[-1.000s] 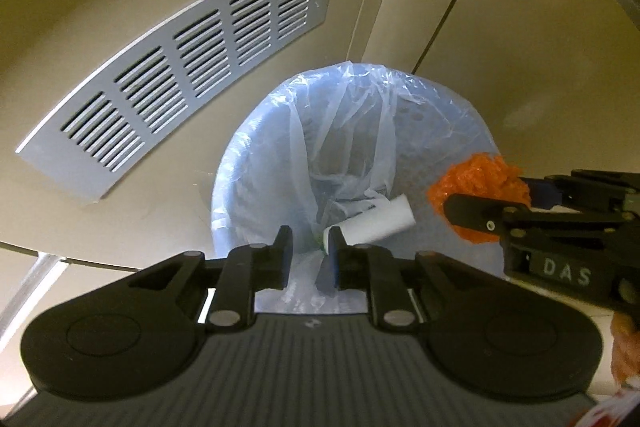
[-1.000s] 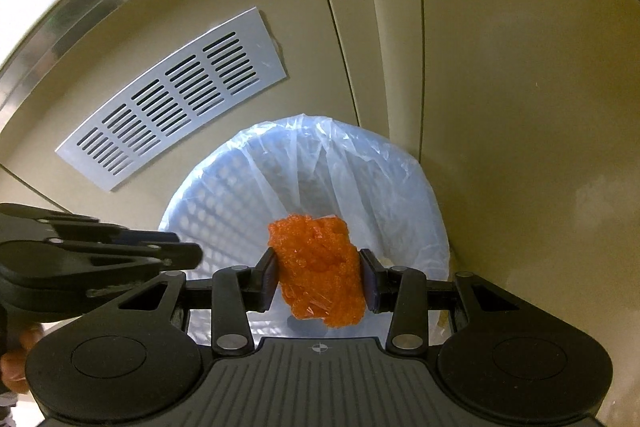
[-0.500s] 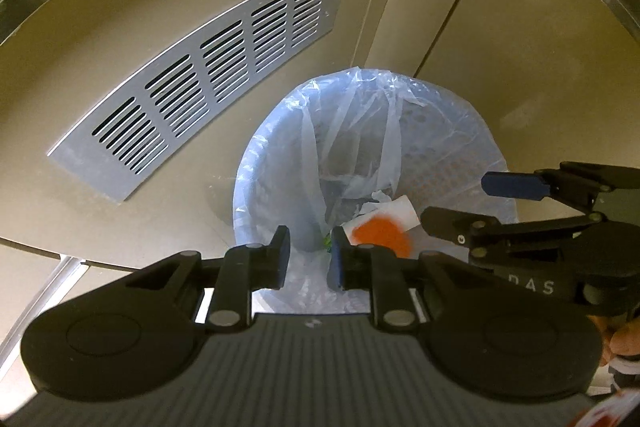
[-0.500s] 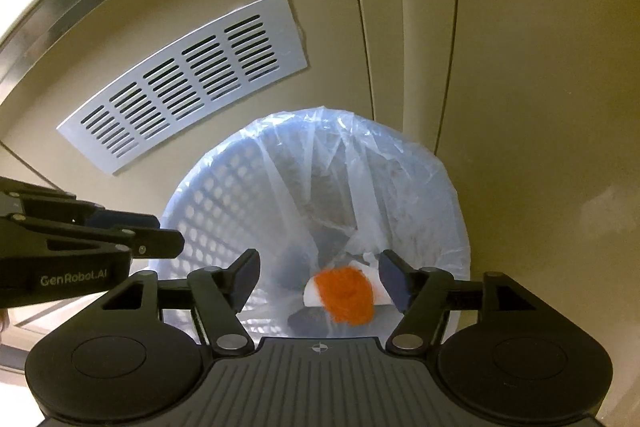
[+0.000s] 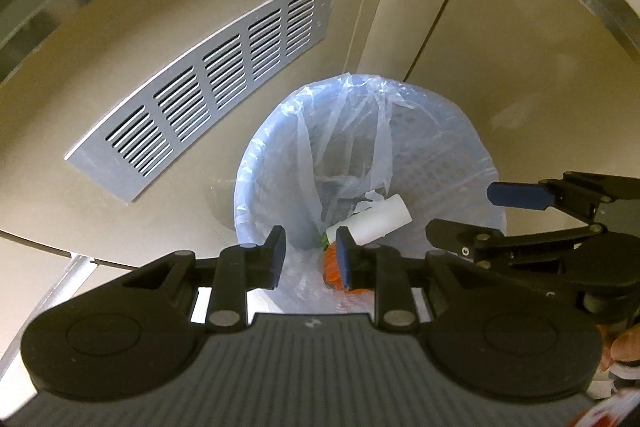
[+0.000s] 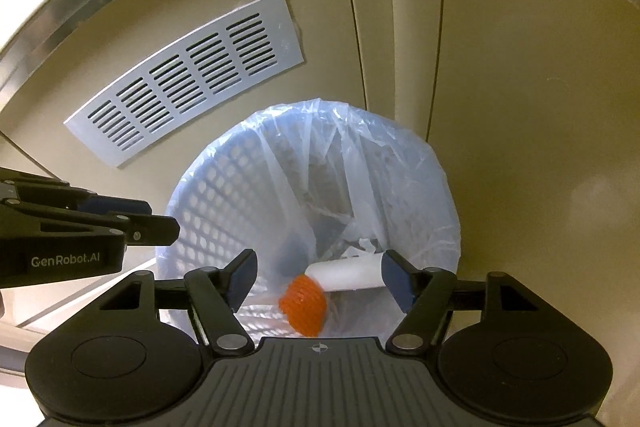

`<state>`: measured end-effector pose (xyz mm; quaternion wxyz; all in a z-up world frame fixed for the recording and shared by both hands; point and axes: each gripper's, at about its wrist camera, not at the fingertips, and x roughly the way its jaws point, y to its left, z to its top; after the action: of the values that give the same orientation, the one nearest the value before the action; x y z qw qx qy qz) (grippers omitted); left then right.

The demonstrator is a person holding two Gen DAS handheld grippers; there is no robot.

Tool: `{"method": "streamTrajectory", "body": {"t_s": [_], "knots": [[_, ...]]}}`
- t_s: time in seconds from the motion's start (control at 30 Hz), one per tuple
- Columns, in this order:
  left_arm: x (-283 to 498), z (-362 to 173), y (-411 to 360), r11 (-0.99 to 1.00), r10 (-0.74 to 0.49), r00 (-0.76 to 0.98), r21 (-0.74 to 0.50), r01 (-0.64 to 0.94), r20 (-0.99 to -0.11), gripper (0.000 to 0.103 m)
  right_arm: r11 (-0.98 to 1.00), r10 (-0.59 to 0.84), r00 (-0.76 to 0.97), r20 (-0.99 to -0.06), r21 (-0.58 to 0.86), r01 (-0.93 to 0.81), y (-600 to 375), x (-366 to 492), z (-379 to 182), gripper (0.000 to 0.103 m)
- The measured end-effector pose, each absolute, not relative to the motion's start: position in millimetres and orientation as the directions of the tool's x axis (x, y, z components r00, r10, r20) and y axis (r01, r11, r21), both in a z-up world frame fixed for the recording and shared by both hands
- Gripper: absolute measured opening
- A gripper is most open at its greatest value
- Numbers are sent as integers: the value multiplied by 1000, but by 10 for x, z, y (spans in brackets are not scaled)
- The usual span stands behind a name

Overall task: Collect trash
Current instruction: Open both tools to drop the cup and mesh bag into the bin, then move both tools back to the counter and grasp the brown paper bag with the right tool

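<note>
Orange netting [image 6: 303, 303], bunched into a ball, lies low inside the lined bin [image 6: 208, 187], just beside a white tube [image 6: 348, 271] whose long axis runs roughly level in the right wrist view, one end toward the right finger. Right tongs [image 6: 318, 281] hang above the bin spread wide, gripping nothing. Left tongs [image 5: 309, 259] stand narrowly parted, also empty. Beyond the bin, a grey slotted vent [image 6: 188, 79] sits on the beige wall.
</note>
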<state>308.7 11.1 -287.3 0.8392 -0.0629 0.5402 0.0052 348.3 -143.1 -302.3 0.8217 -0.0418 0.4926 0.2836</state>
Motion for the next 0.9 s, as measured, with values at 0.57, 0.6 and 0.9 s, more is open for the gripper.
{"method": "streamTrajectory", "body": {"t_s": [0.57,0.6,0.9], "knots": [[2781,-2193,135,995,-96,475,-103,12,-875,29,877,416,449,-790,219,-428,-1609,3100,-2157,69],[2759,-2132,132,995,-98,484,-100,23,-869,29,881,415,457,-787,221,-419,-1631,3068,-2082,69],[2639,-1513,179,988,-157,585,-122,100,-796,30,912,394,572,-719,230,-340,-1821,2749,-1409,69]]}}
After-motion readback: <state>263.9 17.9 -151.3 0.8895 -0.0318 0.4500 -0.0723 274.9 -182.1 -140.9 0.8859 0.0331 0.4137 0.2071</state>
